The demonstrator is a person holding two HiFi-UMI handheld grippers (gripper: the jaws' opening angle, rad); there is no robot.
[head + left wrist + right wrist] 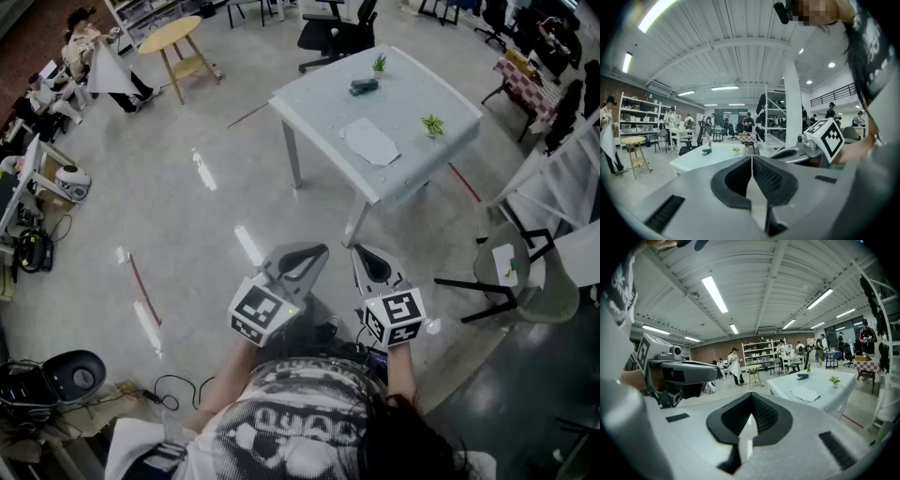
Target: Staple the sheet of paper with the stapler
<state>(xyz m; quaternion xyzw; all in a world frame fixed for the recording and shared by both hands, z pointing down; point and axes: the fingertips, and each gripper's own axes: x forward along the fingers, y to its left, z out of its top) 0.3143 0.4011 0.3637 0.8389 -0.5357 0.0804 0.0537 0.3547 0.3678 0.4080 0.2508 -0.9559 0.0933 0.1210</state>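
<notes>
The grey floor [187,216] fills most of the head view, and the pale desk [319,103] stands on it well ahead of the person, out of reach. Both tools are held low in front of the body. The left tongs [317,251] and the right tongs [360,249] each have their jaws pressed together with nothing between them, as each gripper view shows.

On the desk, the sheet of paper [369,141] lies flat and loose near the near edge. The stapler [364,86] sits apart from it toward the far side. One small potted plant [432,125] stands just beside the sheet, and another [379,64] is near the stapler.

The task looks barely begun, since neither thing is touched. Several troubles are likely from here:

- **Closed jaws:** reaching in with them closed would only shove the stapler across the smooth top.
- **Loose sheet:** nothing pins it, so nudging its edge into the stapler's mouth could slide it off the near edge or crumple it unless the other tongs steadies it.
- **Nearby plants:** a wide swing could tip the plant beside the sheet.
- **Poor grip on the stapler:** a pinch too far from its middle could let it twist, so the staple lands off the paper.
</notes>
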